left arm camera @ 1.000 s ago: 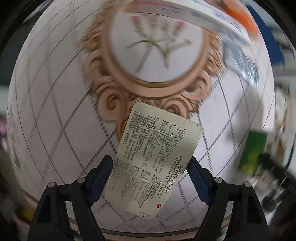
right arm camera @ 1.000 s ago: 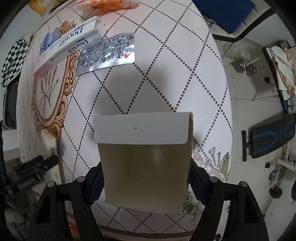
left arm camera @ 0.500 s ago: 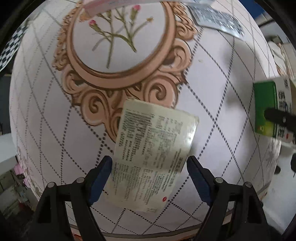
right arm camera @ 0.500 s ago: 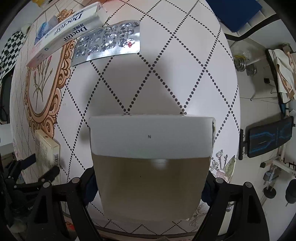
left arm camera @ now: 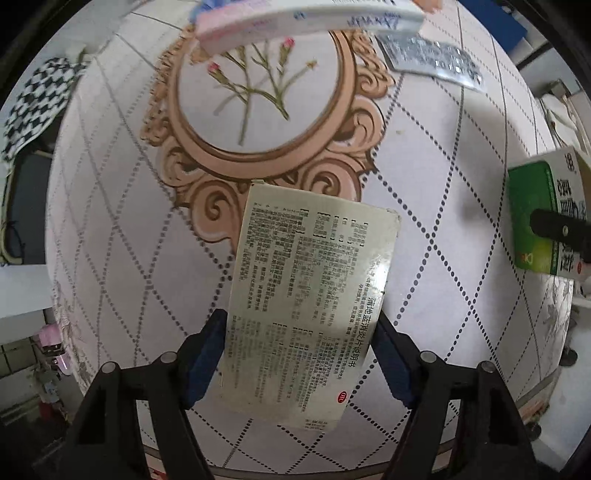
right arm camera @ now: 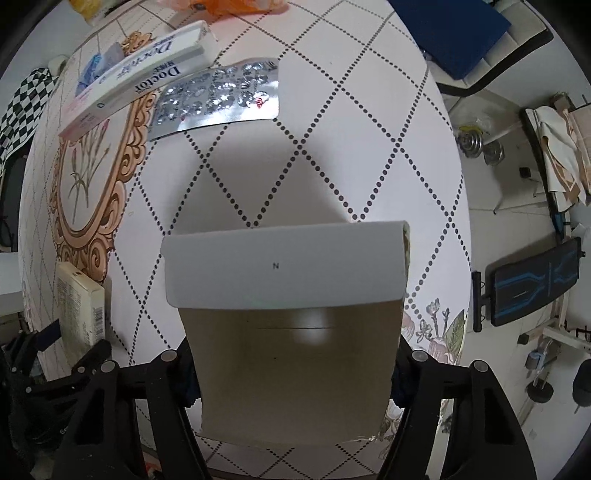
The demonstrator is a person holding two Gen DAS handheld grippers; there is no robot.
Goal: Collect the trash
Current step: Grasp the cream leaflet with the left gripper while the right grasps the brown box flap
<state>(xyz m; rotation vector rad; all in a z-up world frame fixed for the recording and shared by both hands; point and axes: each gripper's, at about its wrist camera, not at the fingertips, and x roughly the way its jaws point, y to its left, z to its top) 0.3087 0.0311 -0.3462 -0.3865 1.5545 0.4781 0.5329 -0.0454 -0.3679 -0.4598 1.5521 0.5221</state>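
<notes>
Holding a cream medicine box (left arm camera: 310, 306) between its 2 blue pads (left arm camera: 205, 354), the left gripper (left arm camera: 299, 354) points down over the round table (left arm camera: 110, 236); its jaws have just been closing, and both pads now sit against the box's long edges, so I judge it clamped. The printed face turns toward the camera, which suits a sideways pinch on a flat carton. Ahead of this tool lie a long white toothpaste box (left arm camera: 306, 18) and, ahead and to its right, a silver pill sheet (left arm camera: 432, 59), both resting on the cloth and not yet collected.

Off to the right, the right gripper (right arm camera: 295, 380) carries a second, opened box (right arm camera: 291, 332), brown inside with its white flap (right arm camera: 284, 266) folded forward. Its jaws have also just been closing, and the box fills the gap between them; the pads are mostly hidden behind it, but it looks gripped. From the left camera its outside shows green. Likely each hand took 1 piece so both can go to the bin together; no bin is visible.
</notes>
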